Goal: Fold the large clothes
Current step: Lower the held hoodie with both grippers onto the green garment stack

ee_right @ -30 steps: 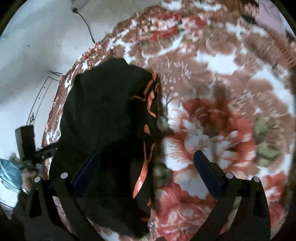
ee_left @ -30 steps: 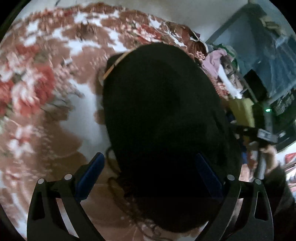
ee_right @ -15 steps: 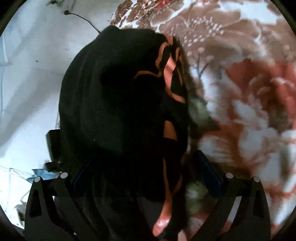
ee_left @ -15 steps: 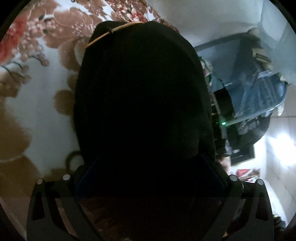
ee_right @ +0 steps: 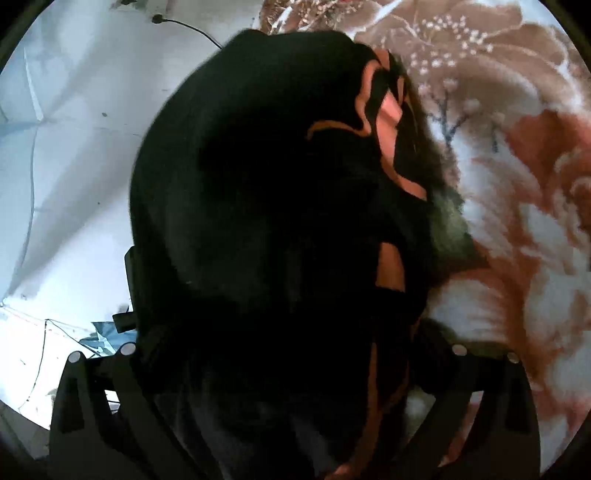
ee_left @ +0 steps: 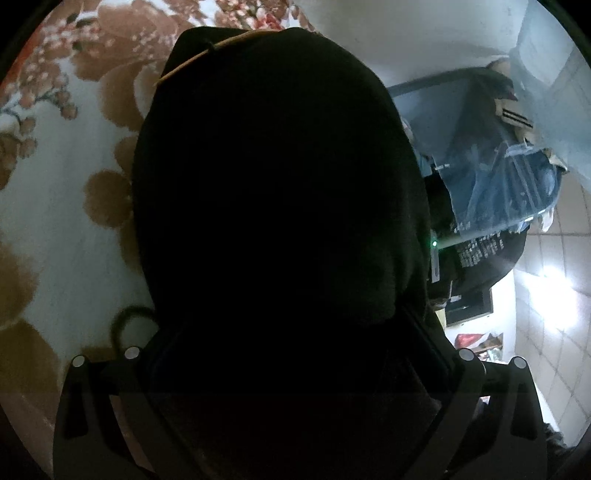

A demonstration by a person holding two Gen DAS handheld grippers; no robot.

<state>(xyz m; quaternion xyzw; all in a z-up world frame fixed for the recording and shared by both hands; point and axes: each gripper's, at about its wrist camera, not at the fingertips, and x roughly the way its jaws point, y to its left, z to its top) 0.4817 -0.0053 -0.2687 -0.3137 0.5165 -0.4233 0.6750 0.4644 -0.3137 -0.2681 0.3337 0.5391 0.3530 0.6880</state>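
Between the 2 fingers of my left gripper a large black fleece garment fills almost the whole left wrist view. It bulges up from the jaws to the far edge of the picture, where a thin orange trim line crosses its top left corner. The cloth covers both finger pads, so I cannot tell how wide that gripper stands or whether it pinches the fabric. To the left of the garment lies a brown, white and red floral blanket, with a dark loop of cord resting on it near the gripper's left finger. To the right, well apart, I see a blue plastic sheet over some dark furniture and a pale tiled floor.

My right gripper shows the same story: the garment rises between its fingers and hides the pads, so its opening is likewise unclear, though the cloth seems bunched in the jaws. Orange ribbon-like stripes run down the garment's right side. The floral blanket spreads to the right and far side, touching the garment's edge. A white wall with a thin black cable takes up the left.
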